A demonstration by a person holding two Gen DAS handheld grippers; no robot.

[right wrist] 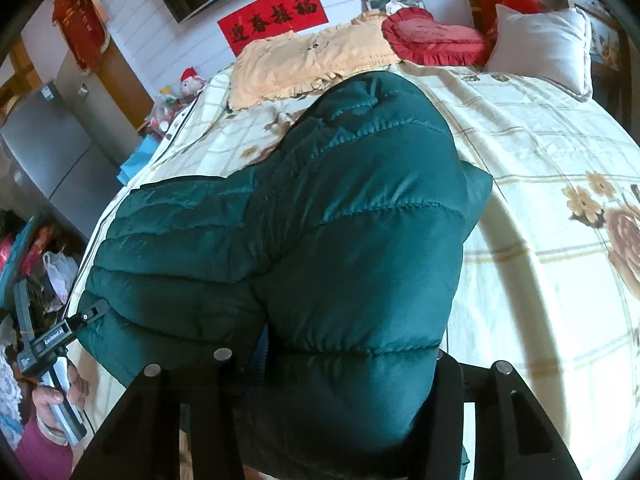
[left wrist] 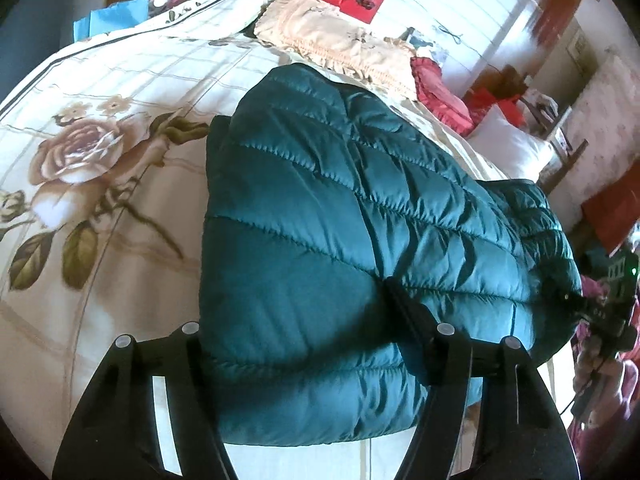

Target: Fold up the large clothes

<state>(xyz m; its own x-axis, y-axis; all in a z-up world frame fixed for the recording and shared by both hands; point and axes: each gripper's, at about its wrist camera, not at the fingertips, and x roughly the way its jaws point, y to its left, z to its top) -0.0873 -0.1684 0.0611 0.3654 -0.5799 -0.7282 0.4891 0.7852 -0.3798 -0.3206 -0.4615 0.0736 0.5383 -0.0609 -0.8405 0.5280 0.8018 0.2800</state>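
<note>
One dark green quilted puffer jacket [left wrist: 360, 216] lies partly folded on the near half of the floral bedspread [left wrist: 100, 152], its near hem bunched up, evidently for the next fold. Two grippers pinch that hem: left gripper [left wrist: 316, 344] at its left corner, right gripper [right wrist: 332, 364] at its right. Three cushions sit far off: peach cushion [right wrist: 304, 60], red heart cushion [right wrist: 436, 40], white pillow [right wrist: 540, 44].

Quilted teal jacket [left wrist: 360, 216] on cream bedspread [left wrist: 132, 80] with brown rose print; red heart cushion [right wrist: 436, 40] at 12 o'clock; black grippers.
</note>
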